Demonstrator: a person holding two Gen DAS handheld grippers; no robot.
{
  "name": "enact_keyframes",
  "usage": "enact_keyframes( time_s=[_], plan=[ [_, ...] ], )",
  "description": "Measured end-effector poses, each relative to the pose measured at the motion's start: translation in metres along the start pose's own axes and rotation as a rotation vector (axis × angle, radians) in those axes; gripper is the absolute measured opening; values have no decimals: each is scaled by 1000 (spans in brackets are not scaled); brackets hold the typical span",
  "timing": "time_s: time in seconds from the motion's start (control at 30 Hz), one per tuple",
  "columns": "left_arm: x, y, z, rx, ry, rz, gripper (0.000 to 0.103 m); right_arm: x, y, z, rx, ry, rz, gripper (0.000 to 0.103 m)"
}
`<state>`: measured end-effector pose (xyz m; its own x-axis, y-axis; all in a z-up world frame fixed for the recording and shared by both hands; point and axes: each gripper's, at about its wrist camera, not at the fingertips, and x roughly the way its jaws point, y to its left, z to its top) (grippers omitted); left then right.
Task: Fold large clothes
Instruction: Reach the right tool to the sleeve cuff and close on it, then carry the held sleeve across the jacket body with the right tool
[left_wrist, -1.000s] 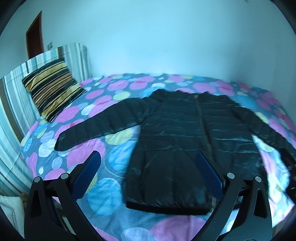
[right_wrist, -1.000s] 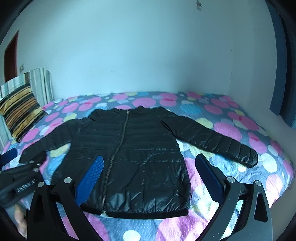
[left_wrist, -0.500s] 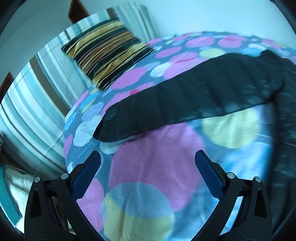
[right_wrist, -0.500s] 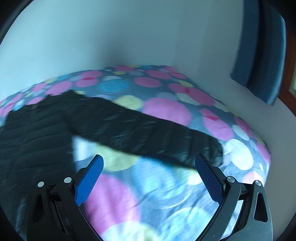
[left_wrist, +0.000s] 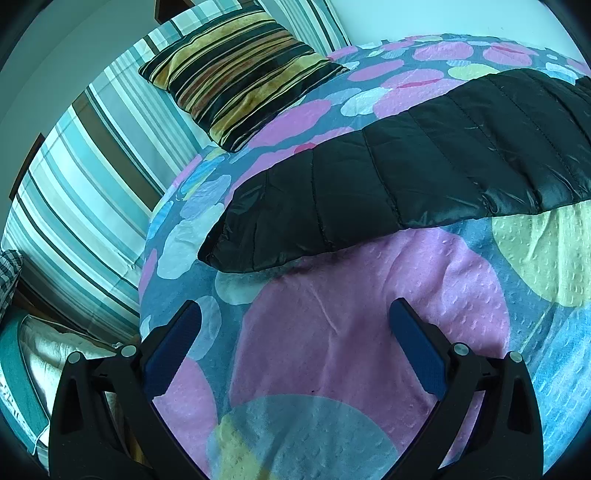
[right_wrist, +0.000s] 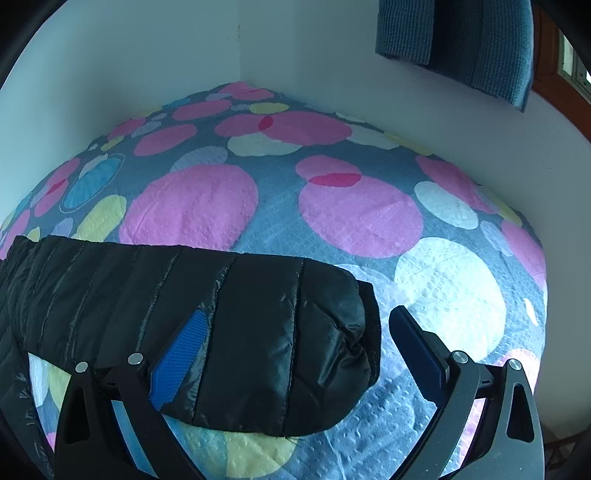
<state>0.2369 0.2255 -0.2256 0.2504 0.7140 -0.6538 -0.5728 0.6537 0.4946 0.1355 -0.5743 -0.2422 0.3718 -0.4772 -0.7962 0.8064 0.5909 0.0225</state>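
The left gripper (left_wrist: 295, 332) hovers spread over the bed (left_wrist: 369, 332), the black jacket (left_wrist: 406, 177) sleeve cuff just ahead. The right gripper (right_wrist: 295, 332), also spread, straddles the other sleeve's cuff (right_wrist: 365, 332).

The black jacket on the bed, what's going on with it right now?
A person is working on it with a handheld gripper in each hand. The black puffer jacket lies spread on the polka-dot bedspread, sleeves out. The right gripper is open with the right sleeve cuff lying between its fingers, not yet pinched. The left gripper is open too, short of the left sleeve cuff. No fold is visible yet.
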Motion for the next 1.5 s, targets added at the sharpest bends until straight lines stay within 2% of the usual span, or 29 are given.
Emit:
enact_keyframes(
  time_s=[0.1,0.23,0.27,0.33,0.4,0.5,0.63,0.7,0.83,0.93,1.07,1.17,1.33,1.5],
  plan=[
    [1,1,0,-3,3,-4,101,14,-1,-6,32,46,39,98],
    [1,1,0,2,-1,3,101,24,-2,-13,58,59,65,97],
    [2,1,0,4,-1,7,101,24,-2,-14,65,61,71,94],
    [2,1,0,3,0,4,101,20,1,-15,60,54,96,79],
    [2,1,0,3,0,3,101,15,9,-15,41,51,131,50],
    [2,1,0,1,0,0,101,6,22,-13,20,36,134,39],
    [3,4,1,-8,3,-10,101,-15,33,-8,67,9,202,37],
    [3,4,1,-8,3,-10,101,-36,47,-3,63,-36,239,37],
    [3,4,0,-13,4,-15,101,-83,94,8,8,-121,347,37],
    [5,5,0,-19,6,-23,101,-114,151,12,-77,-150,445,37],
    [6,5,0,-18,5,-21,101,-141,231,4,-203,-160,534,37],
    [6,5,0,-19,7,-24,101,-164,304,-18,-330,-169,607,37],
    [6,4,-1,-16,5,-20,101,-194,393,-64,-505,-157,718,37],
    [8,4,-2,-14,5,-19,101,-204,456,-115,-651,-121,764,36]
  ],
)
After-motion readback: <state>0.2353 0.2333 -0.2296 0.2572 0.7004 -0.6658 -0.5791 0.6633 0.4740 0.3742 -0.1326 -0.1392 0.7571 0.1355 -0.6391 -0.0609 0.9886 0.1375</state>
